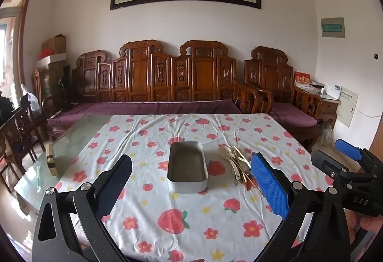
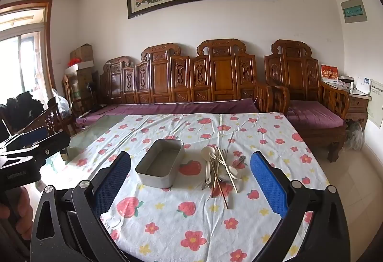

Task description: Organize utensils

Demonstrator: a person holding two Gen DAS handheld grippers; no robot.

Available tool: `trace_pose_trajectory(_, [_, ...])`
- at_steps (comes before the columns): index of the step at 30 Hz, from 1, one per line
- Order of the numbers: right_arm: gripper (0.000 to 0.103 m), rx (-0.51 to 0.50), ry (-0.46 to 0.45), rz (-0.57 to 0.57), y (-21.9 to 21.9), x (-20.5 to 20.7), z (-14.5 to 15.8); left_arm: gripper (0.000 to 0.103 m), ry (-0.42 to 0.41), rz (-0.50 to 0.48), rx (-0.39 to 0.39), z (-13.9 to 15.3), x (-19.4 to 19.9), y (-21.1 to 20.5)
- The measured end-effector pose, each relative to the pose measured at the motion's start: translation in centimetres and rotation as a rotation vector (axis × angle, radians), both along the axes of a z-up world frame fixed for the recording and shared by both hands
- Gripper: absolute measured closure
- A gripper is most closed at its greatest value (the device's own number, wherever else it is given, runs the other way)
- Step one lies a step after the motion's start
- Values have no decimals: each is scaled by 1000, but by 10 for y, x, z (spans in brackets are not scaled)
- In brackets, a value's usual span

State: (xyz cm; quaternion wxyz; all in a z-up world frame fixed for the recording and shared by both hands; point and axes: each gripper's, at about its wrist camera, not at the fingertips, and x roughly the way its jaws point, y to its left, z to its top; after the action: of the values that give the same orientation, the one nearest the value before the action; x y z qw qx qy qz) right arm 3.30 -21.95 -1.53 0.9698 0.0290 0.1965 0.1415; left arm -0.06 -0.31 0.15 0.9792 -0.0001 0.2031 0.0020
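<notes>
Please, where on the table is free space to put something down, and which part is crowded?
Free: the tablecloth between the two open grippers and the metal tray, and the far strip behind the tray toward the sofa. The bare glass left of the cloth is free too. Crowded: right of the tray, where the utensil pile lies crossed.

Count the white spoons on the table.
2, possibly more hidden. Both lie in the utensil pile right of the tin: a long ladle spoon at the pile's left edge, and a short spoon on its right side. Chopsticks cross over the pile.
</notes>
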Motion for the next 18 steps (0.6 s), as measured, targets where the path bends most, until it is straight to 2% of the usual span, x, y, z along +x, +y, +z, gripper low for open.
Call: trace_pose_trajectory(18, [3,1,1,-1,0,0,0,7,-7,-8,2,14,-4,-2])
